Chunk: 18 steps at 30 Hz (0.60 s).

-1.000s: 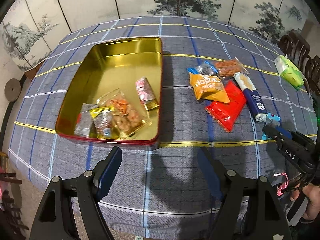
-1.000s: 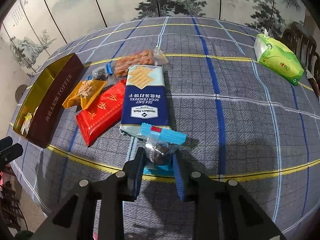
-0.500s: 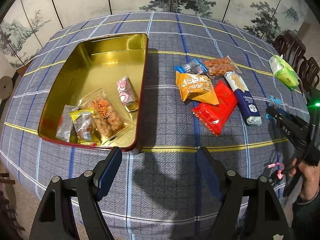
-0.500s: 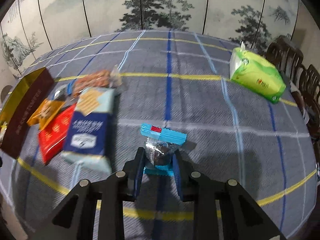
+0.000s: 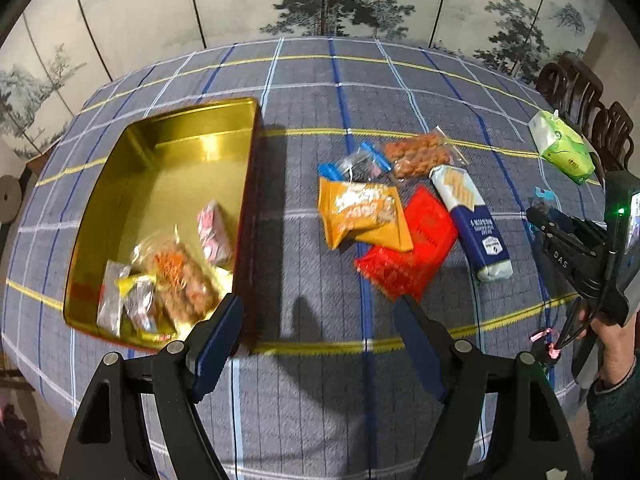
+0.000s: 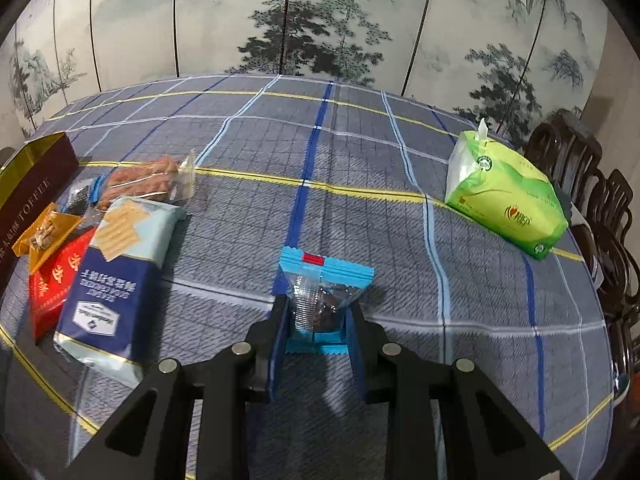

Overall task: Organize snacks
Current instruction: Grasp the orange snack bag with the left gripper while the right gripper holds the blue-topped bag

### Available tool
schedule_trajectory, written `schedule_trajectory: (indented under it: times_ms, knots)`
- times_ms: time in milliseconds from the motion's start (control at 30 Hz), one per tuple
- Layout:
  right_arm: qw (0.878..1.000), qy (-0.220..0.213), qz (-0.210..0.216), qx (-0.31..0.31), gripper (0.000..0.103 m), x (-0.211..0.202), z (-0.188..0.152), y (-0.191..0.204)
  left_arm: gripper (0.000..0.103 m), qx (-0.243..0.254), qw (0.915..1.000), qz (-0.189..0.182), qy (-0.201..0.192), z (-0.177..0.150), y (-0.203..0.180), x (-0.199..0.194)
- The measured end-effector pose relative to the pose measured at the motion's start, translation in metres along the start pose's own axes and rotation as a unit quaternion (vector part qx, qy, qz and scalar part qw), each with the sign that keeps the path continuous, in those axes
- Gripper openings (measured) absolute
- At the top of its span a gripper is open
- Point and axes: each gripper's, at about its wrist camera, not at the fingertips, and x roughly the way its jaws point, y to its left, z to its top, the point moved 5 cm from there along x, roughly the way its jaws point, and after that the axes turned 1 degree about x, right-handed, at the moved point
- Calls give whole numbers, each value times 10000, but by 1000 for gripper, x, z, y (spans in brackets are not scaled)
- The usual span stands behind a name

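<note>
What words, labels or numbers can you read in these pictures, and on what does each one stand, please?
"TOFFEE": dark red side of the tin, beside blurred characters.
"DAS": right claw body.
"100%": round mark on the green tissue pack.
Cracker pack: upside-down print, too blurred.
Red packet: yellow characters, unreadable.

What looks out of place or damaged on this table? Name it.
Nothing looks damaged or spilled. Loose snacks, among them the orange packet, red packet and cracker pack, still lie overlapping beside the gold tin. The green tissue pack is the only non-snack, off by the table's edge.
</note>
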Motion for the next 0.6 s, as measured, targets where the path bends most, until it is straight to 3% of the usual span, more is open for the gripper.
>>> schedule_trajectory:
  times_ms: [600]
  knots:
    - [9995, -101, 205, 204, 28, 13, 4, -23, 74, -163, 9986, -470, 196, 38, -14, 34]
